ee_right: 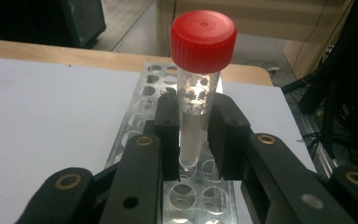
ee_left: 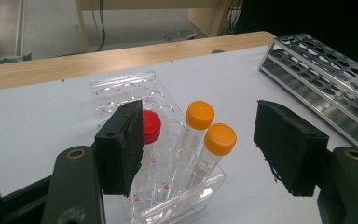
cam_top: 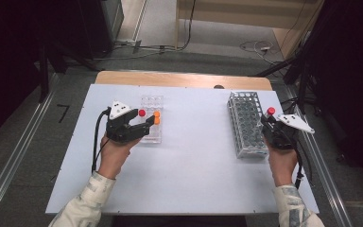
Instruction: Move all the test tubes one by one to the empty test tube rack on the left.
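Observation:
My right gripper [cam_top: 267,121] is shut on a clear tube with a red cap [ee_right: 203,41]. It holds the tube upright over the near end of a metal tube rack [ee_right: 186,196], with the tube's bottom just above a hole. The pads clamp its body below the cap. My left gripper [ee_left: 204,147] stands open around the near end of a small clear plastic rack [ee_left: 121,88]. That rack holds a red-capped tube [ee_left: 150,127] beside the left pad [ee_left: 121,149] and two orange-capped tubes [ee_left: 199,114]. The right pad is well clear of them.
The white table top [cam_top: 194,161] lies on a wooden desk whose far edge [cam_top: 179,78] shows behind. The metal rack [cam_top: 246,123] stands at the right, the clear rack [cam_top: 151,101] at the left. Cables and dark equipment lie on the floor beyond.

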Action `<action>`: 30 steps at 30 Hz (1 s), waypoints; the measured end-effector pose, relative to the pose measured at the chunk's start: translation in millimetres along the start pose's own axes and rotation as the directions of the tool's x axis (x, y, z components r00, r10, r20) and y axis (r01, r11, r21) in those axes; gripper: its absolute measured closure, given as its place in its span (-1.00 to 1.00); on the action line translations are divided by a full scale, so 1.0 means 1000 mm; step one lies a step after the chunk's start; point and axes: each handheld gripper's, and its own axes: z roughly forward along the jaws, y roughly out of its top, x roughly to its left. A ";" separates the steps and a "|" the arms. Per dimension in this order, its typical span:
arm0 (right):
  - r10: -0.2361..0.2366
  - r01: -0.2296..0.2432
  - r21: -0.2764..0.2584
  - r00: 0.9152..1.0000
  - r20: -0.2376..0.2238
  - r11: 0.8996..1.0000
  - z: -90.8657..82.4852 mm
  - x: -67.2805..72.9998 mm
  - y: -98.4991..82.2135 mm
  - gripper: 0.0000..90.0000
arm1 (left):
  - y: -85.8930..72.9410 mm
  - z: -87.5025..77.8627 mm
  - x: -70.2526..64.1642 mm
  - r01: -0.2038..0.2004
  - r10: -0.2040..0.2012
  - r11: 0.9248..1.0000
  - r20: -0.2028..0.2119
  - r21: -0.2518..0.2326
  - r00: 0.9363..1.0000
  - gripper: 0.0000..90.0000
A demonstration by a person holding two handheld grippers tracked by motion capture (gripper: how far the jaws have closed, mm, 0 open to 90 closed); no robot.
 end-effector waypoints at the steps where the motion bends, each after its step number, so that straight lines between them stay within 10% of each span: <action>1: 0.002 -0.002 -0.007 1.000 -0.004 1.000 -0.002 0.000 0.002 0.60 | 0.000 0.000 0.000 0.001 -0.001 1.000 0.000 -0.002 1.000 -0.26; 13: -0.035 0.030 -0.031 0.985 -0.170 0.999 -0.024 0.033 0.011 0.60 | 0.002 -0.003 -0.005 -0.006 0.006 1.000 0.014 -0.011 1.000 -0.26; 30: -0.135 0.164 0.040 0.908 -0.396 0.986 -0.018 0.108 -0.014 0.60 | 0.000 -0.002 -0.037 -0.049 0.049 0.999 0.095 -0.003 0.994 -0.41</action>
